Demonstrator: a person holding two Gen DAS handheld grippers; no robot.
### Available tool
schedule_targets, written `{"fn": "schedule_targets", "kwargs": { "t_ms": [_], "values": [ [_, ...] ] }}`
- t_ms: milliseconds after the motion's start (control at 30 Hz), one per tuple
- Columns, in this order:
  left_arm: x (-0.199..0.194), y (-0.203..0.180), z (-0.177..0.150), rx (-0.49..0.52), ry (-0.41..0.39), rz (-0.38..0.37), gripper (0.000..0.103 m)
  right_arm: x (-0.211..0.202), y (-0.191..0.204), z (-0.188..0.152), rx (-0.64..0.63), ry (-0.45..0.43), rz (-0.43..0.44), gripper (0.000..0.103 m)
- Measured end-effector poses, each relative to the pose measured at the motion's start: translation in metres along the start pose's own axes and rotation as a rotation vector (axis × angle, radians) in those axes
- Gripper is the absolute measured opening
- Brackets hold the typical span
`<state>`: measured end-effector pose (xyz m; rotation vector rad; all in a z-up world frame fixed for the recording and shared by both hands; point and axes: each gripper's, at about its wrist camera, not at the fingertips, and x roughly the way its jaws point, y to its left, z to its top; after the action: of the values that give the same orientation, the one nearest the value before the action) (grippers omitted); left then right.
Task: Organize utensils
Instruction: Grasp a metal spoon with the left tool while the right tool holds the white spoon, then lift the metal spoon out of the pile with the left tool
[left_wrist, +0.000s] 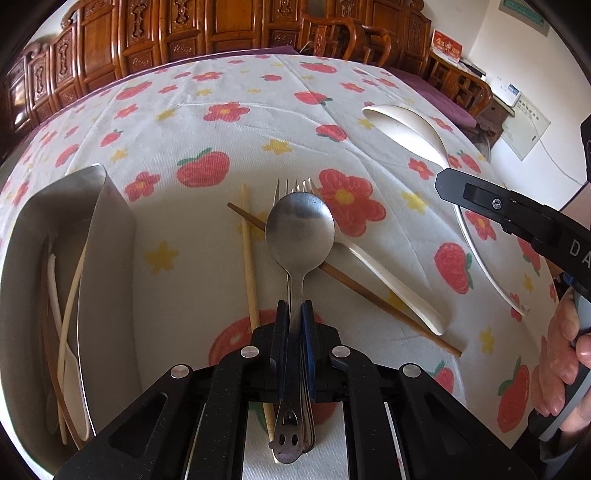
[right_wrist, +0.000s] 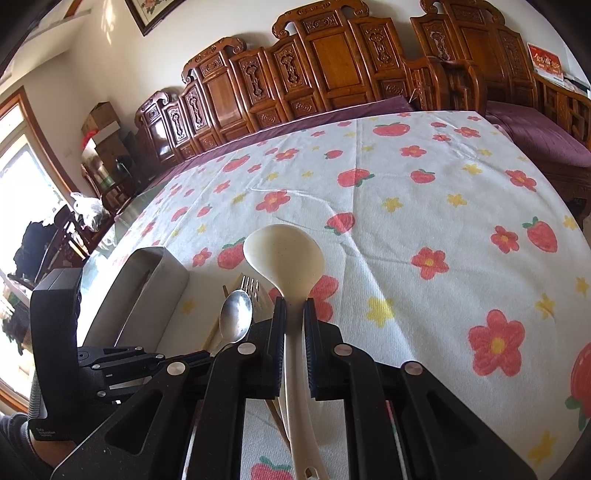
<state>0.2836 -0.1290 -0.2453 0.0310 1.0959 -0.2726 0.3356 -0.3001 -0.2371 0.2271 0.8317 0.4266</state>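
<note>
My left gripper (left_wrist: 295, 314) is shut on the handle of a metal spoon (left_wrist: 300, 230), held just above the flowered tablecloth. A fork (left_wrist: 291, 186) lies under the spoon with only its tines showing. Beneath them, a pale chopstick (left_wrist: 248, 258) and a dark chopstick (left_wrist: 369, 291) cross on the cloth, beside a white utensil (left_wrist: 391, 280). My right gripper (right_wrist: 294, 314) is shut on the handle of a white ladle (right_wrist: 284, 254), lifted off the table. In the left wrist view the same ladle (left_wrist: 406, 129) hangs at the right, held by the right gripper (left_wrist: 448, 184).
A metal tray (left_wrist: 107, 236) with several utensils inside stands at the left, also seen as the tray (right_wrist: 147, 288) in the right wrist view. Carved wooden furniture (right_wrist: 332, 74) lines the table's far edge. A hand (left_wrist: 561, 350) grips the right tool.
</note>
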Motion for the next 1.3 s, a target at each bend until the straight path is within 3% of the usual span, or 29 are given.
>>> {"fn": "schedule_targets", "kwargs": {
  "t_ms": [667, 1033, 1300],
  "values": [
    [-0.001, -0.003, 0.005, 0.058, -0.020, 0.047, 0.006, 0.001, 0.001, 0.000, -0.005, 0.000, 0.003, 0.012],
    [-0.008, -0.004, 0.002, 0.040, -0.023, -0.006, 0.006, 0.002, 0.001, 0.000, -0.007, 0.002, 0.001, 0.012],
    [-0.018, -0.009, 0.001, 0.066, -0.055, 0.008, 0.006, 0.001, 0.000, 0.001, -0.007, 0.000, 0.003, 0.012]
  ]
}}
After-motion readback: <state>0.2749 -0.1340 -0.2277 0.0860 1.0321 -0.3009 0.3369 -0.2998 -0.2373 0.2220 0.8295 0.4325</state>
